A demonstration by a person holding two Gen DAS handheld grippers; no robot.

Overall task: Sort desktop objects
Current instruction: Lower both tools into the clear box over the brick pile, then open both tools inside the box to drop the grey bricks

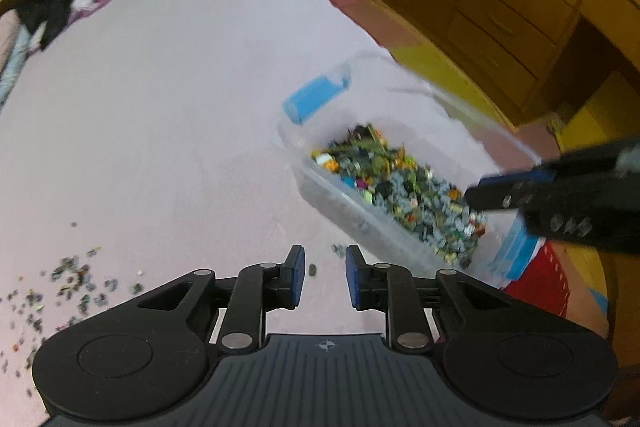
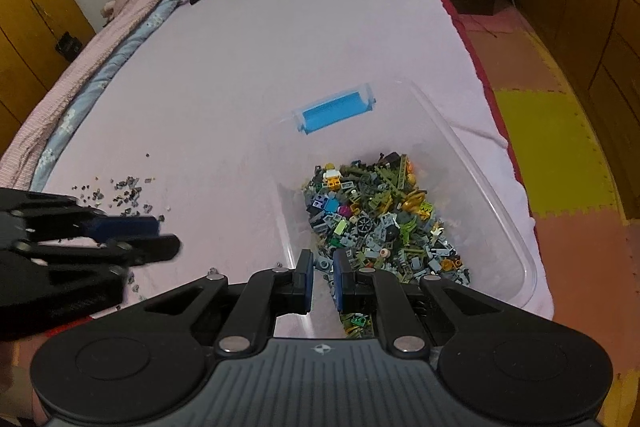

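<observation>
on the pink sheet [image 2: 240,67] of a bed, at 4 o'clock in the right wrist view: a clear bin [image 2: 472,155], half filled with mixed small bricks [image 2: 372,219], blue latch [image 2: 332,113] on the far end. at 8 o'clock in the left wrist view: a loose scatter of grey pieces [image 1: 72,279], well apart from the bin.

left gripper [image 1: 325,255]: pads spread a little, nothing pinched, tips pointing down at the sheet just beside the bin's near wall, with one small dark piece [image 1: 312,269] lying on the fabric in the gap. right gripper [image 2: 323,259]: pads pressed almost together above the near end of the bin; cannot tell whether a tiny brick sits between them.

likely troubles from here:
- closing the left pads on so small a piece over soft bedding, probably pressing it into the sheet or pinching cloth along with it.
- flicking the piece sideways with one pad landing first, then losing it among folds.
- bumping the light bin with either tool, both being close to its wall, and nudging it toward the mattress edge at 3 o'clock, near already.
- crossing the two tools, close as they are, and knocking bricks out.
- misjudging depth, given the blur in the left view.
</observation>
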